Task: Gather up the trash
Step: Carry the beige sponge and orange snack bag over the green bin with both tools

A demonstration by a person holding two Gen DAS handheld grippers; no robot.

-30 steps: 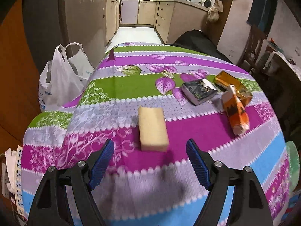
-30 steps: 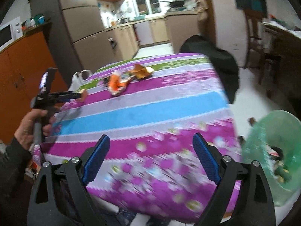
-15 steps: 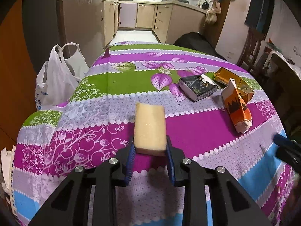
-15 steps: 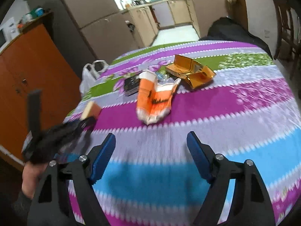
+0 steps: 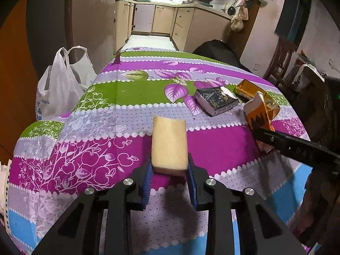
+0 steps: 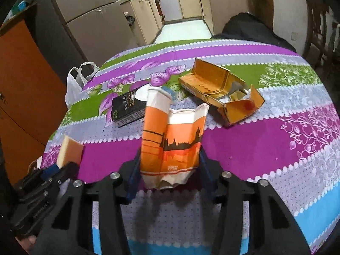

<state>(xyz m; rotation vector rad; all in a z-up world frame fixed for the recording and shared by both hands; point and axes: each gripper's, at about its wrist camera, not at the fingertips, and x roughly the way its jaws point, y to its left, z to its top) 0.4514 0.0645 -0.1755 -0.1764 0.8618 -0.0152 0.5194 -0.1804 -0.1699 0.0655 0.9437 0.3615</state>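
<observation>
My left gripper (image 5: 169, 173) is shut on a yellow sponge (image 5: 169, 143), which also shows in the right wrist view (image 6: 70, 152). My right gripper (image 6: 169, 170) has its blue pads against both sides of a crushed orange paper cup (image 6: 170, 140), which also shows in the left wrist view (image 5: 258, 114). A black tissue pack (image 6: 127, 109) and an open gold carton (image 6: 221, 91) lie on the striped tablecloth (image 6: 265, 140) beyond the cup.
A white plastic bag (image 5: 61, 85) hangs at the table's left edge. A black bag (image 6: 252, 29) sits behind the far edge. Kitchen cabinets (image 5: 163, 19) and a fridge (image 5: 89, 25) stand behind. A wooden chair (image 5: 280, 63) is at the right.
My left gripper closed on the sponge. My right gripper swung from the table's near corner to the orange cup and closed around it.
</observation>
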